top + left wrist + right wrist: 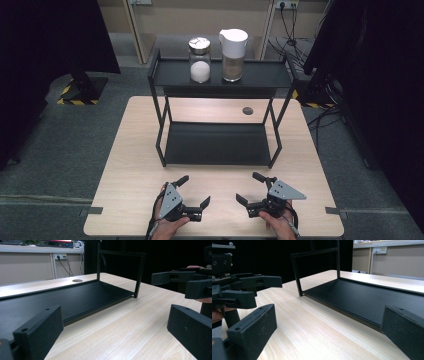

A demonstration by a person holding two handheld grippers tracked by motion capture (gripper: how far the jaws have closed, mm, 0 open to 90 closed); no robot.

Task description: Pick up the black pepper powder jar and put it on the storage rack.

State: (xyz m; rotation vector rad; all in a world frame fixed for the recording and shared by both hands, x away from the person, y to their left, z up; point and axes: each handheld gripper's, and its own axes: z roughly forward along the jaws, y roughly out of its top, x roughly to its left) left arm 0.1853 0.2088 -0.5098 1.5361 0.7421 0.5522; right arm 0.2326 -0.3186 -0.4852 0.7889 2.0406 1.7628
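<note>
Place: a lab or test room, set up for recording.
Floor: grey carpet [75, 145], hazard-striped stand base [75, 92].
Walls: black curtains [45, 45], wall sockets [286, 4], loose cables [327, 112].
Furniture: bare wooden table [135, 165].

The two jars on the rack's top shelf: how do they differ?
The left jar has a flat metallic lid; the right jar has a tall white cap with a spout. The left jar holds white powder, the right jar a brownish fill. The right jar stands taller. Both are clear, upright and side by side on the black rack, far from both tools.

Matt black metal rack [220, 142] — pale wood-grain table [135, 165]
</note>
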